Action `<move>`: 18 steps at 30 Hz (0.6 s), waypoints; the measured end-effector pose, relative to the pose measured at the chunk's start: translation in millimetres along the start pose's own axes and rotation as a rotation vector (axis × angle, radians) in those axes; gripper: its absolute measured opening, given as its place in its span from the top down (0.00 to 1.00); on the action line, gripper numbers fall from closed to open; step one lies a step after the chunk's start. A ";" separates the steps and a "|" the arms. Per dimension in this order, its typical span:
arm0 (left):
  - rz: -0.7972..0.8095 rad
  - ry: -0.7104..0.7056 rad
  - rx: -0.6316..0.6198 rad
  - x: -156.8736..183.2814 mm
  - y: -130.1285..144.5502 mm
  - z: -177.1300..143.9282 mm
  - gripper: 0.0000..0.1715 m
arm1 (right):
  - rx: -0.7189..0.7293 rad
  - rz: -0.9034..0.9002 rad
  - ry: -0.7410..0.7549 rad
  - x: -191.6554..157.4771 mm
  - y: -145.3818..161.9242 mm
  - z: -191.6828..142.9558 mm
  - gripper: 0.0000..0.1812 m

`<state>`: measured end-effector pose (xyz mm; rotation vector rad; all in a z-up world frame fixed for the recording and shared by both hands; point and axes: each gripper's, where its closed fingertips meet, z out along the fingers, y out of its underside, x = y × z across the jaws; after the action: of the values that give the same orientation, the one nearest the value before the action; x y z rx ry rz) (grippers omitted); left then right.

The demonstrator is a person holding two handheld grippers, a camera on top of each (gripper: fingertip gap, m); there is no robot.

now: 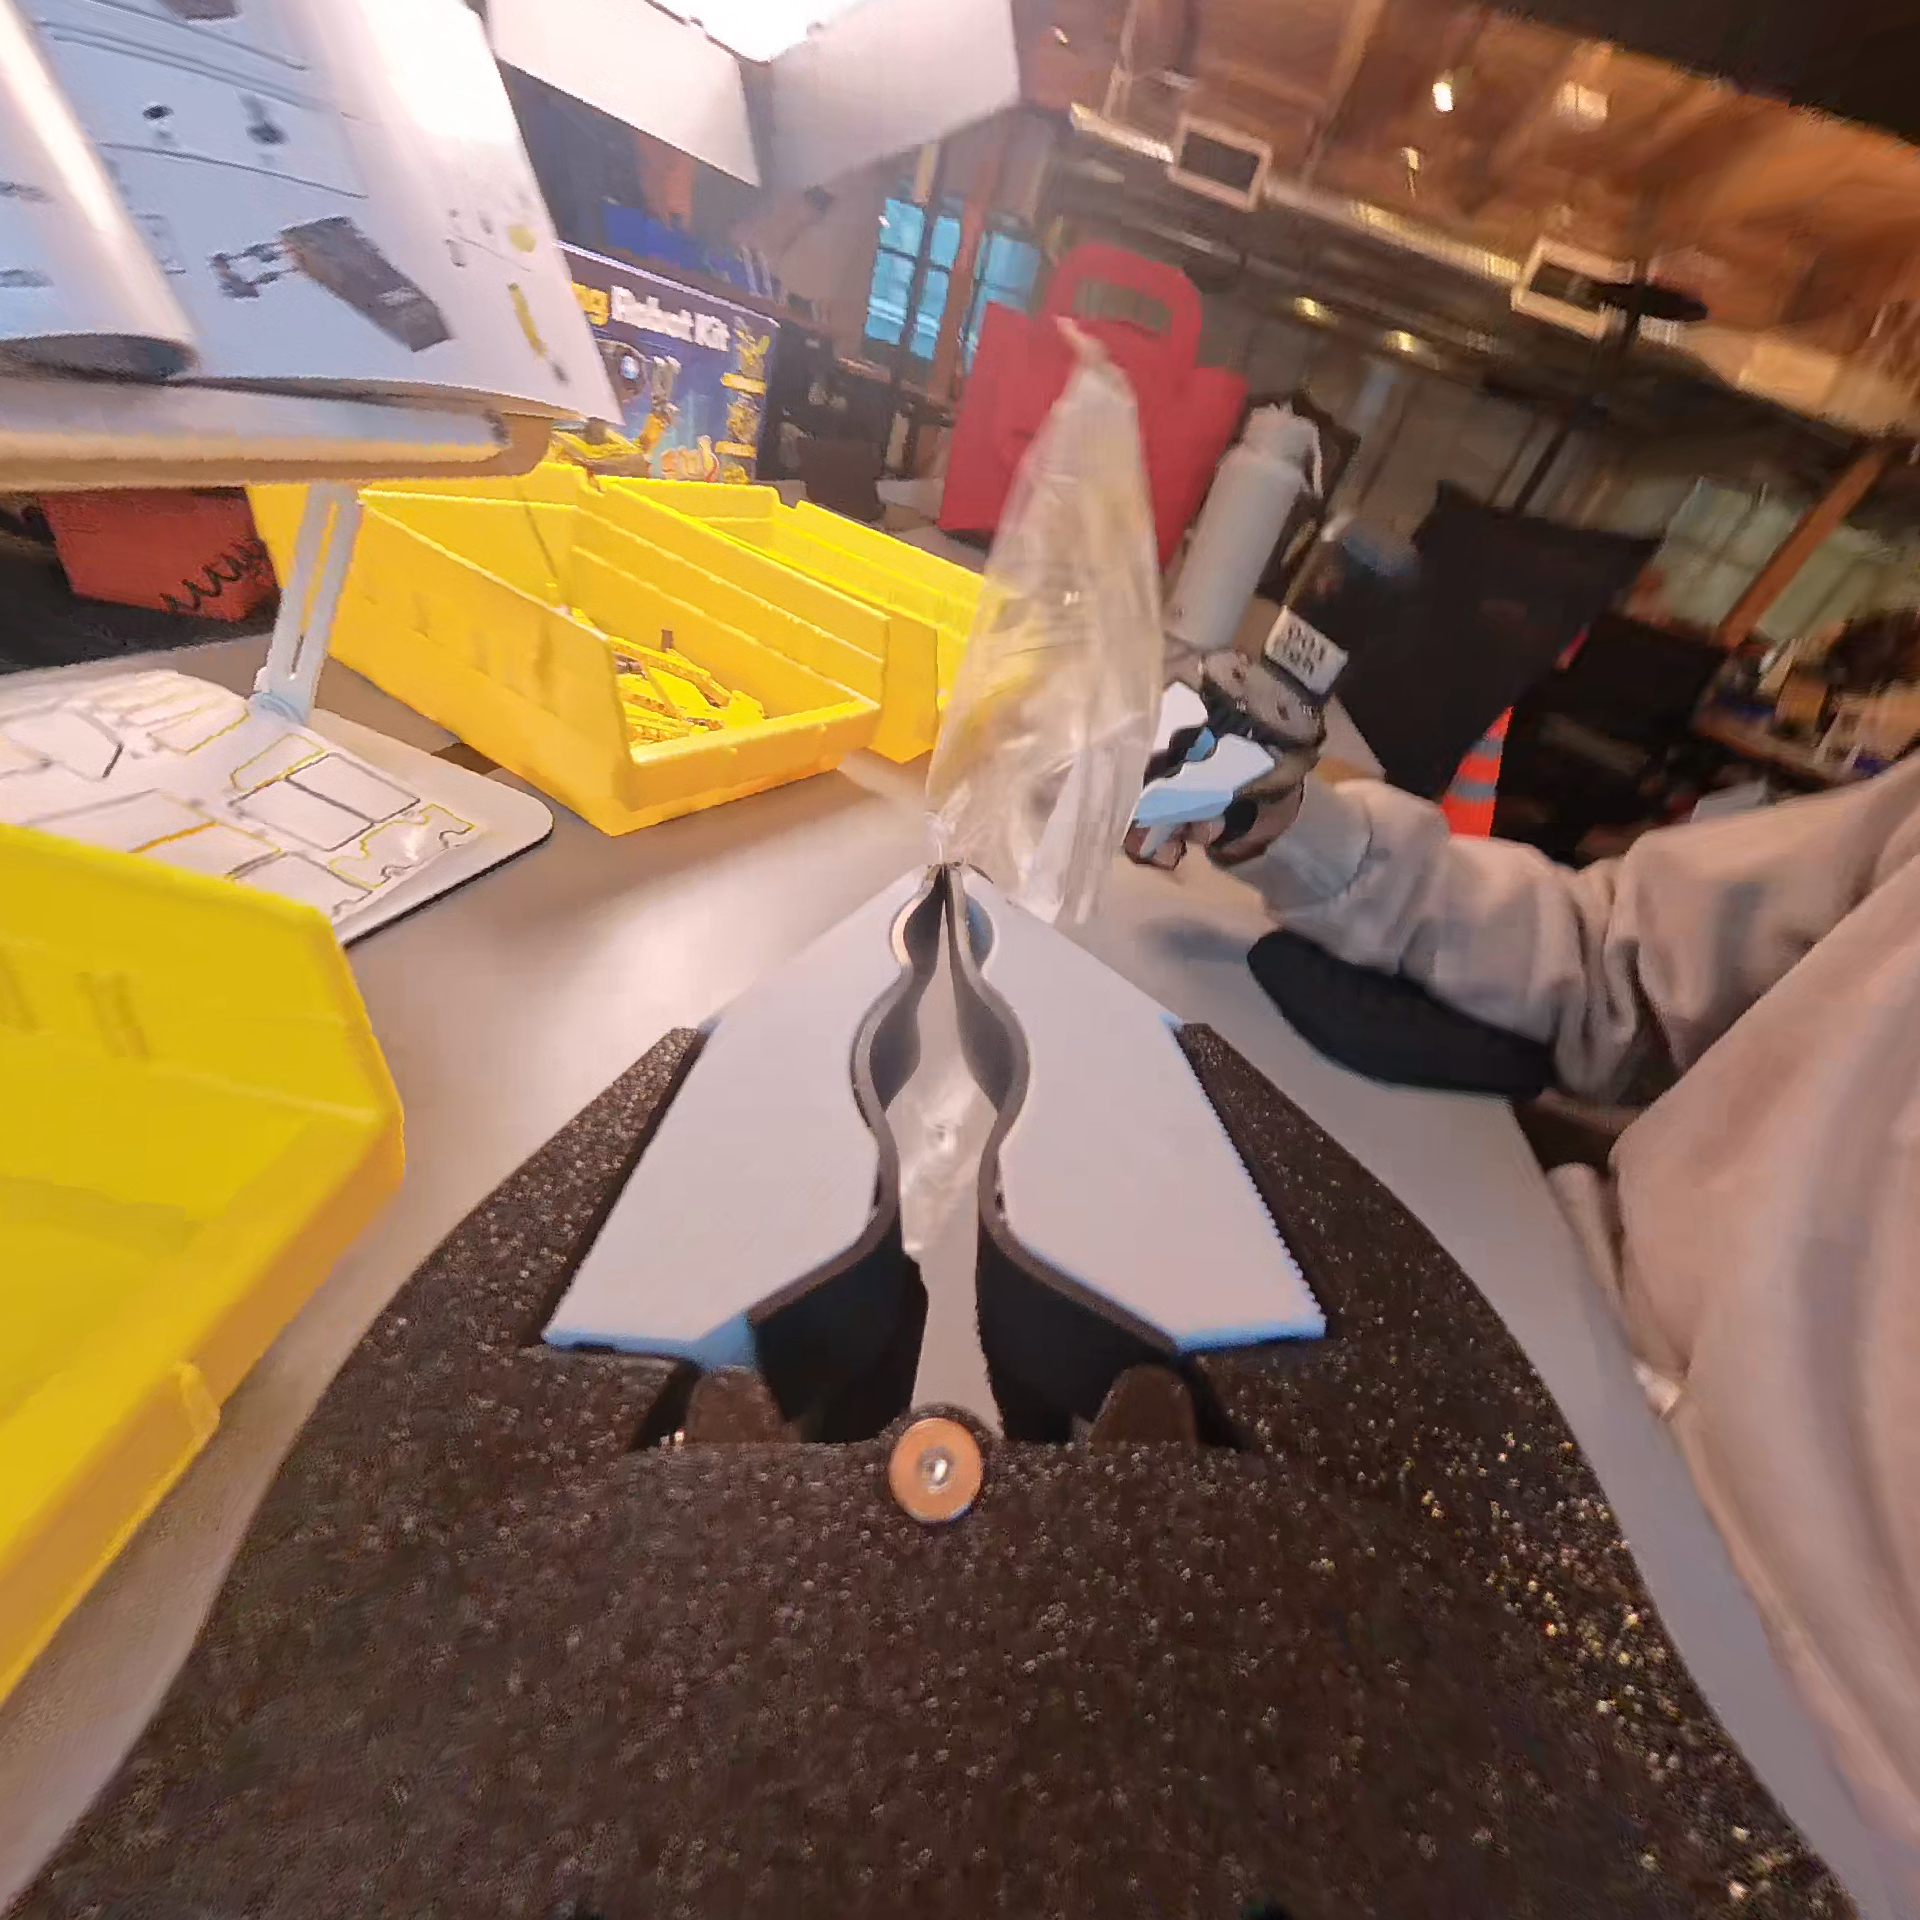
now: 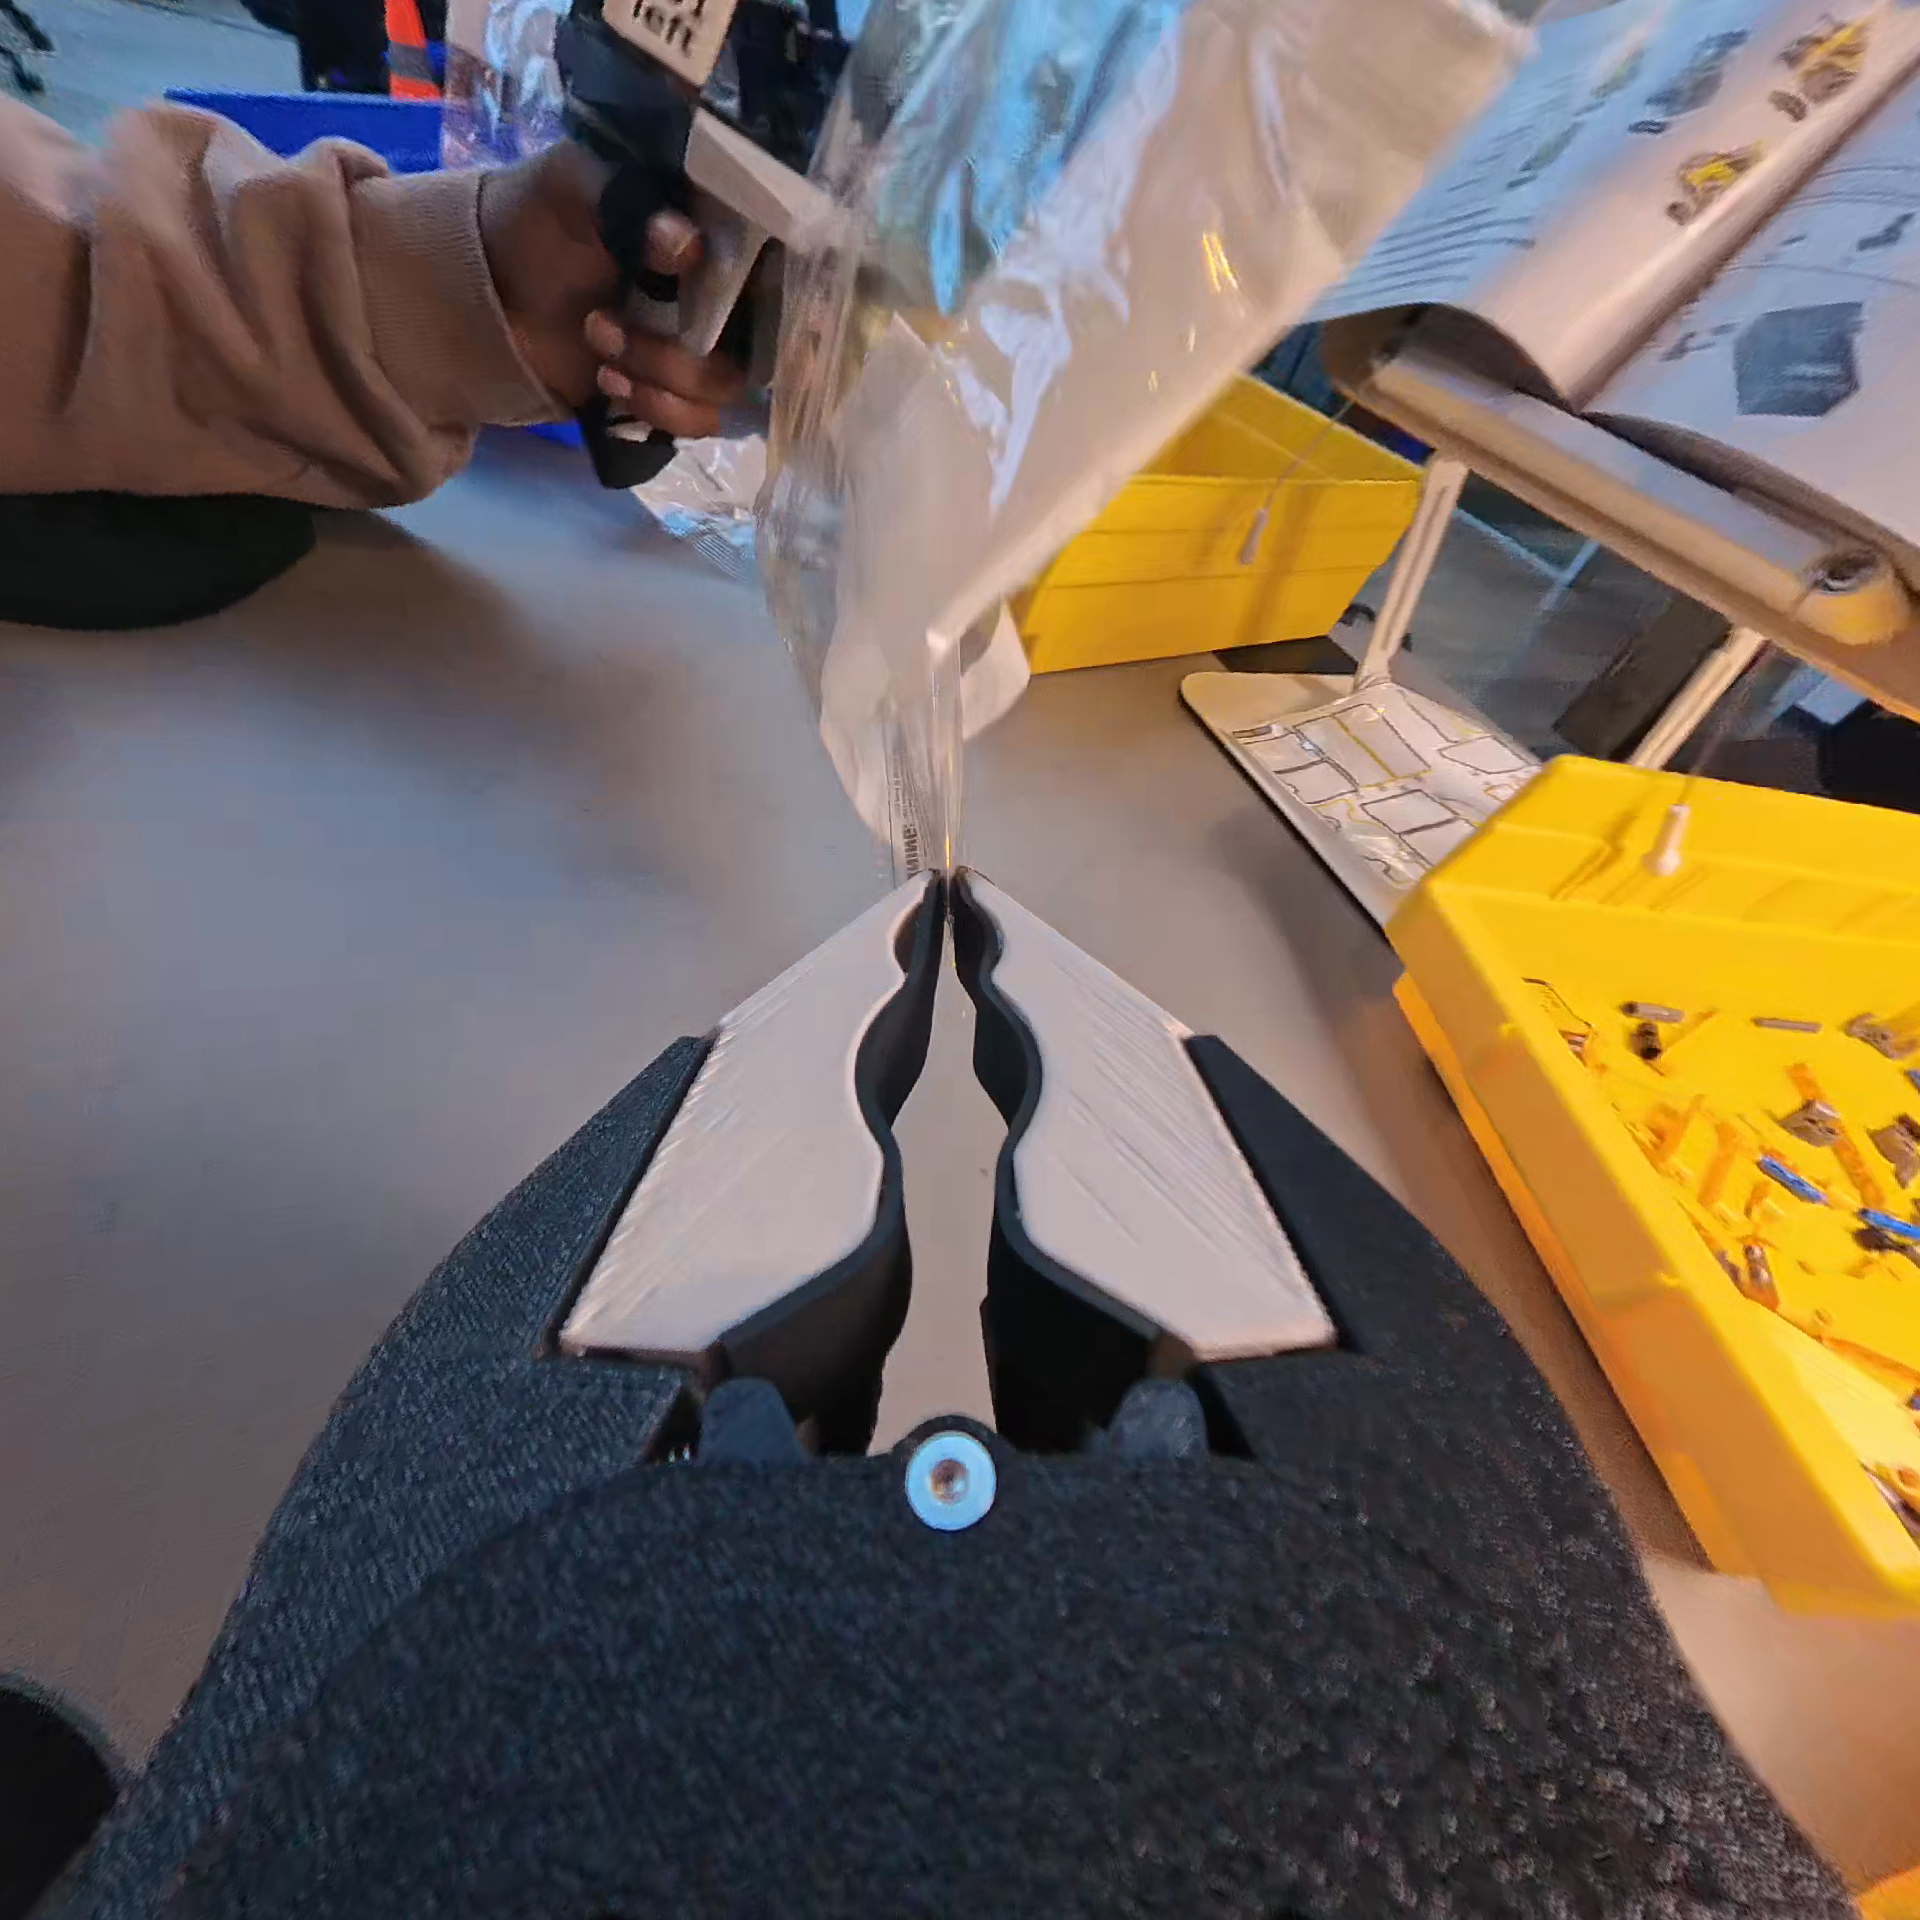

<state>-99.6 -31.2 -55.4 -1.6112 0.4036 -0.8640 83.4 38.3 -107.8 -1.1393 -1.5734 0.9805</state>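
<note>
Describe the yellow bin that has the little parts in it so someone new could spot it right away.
Start at the grey table and find the open booklet on its white stand. The yellow bin sits in front of the stand's base, to the right of the right gripper. Unlike the neighbouring yellow bins, its floor is strewn with small orange, grey and blue parts.

each camera sits just behind its own gripper and looks forward along the two fingers, low over the grey bench (image 1: 644,935). the left wrist view faces the far side of the room, with the right gripper (image 1: 1195,779) ahead to its right. the right wrist view faces the opposite way, with the left gripper (image 2: 748,197) ahead, up to its left. both views share the clear plastic bag (image 1: 1049,665), the yellow bins (image 2: 1662,1195) and the booklet stand (image 2: 1621,488), all close.
</note>
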 end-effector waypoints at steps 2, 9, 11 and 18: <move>-0.103 -0.009 0.045 -8.8 -3.4 -6.9 1.00 | 0.044 0.047 0.020 10.0 -3.5 -10.0 1.00; -0.027 -0.168 0.026 -22.4 -1.5 -17.9 1.00 | -0.041 0.183 0.129 39.8 15.3 -27.2 1.00; 0.043 -0.213 -0.031 -25.5 4.7 -21.5 1.00 | -0.040 0.278 0.216 59.3 22.3 -37.4 1.00; 0.376 0.012 -0.194 32.3 35.9 2.6 1.00 | 0.230 0.555 0.268 88.2 4.2 -65.2 1.00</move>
<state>-69.1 -59.9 -79.6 -1.6353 0.7906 -0.5609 135.0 129.7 -75.7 -1.5051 -0.9158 1.2650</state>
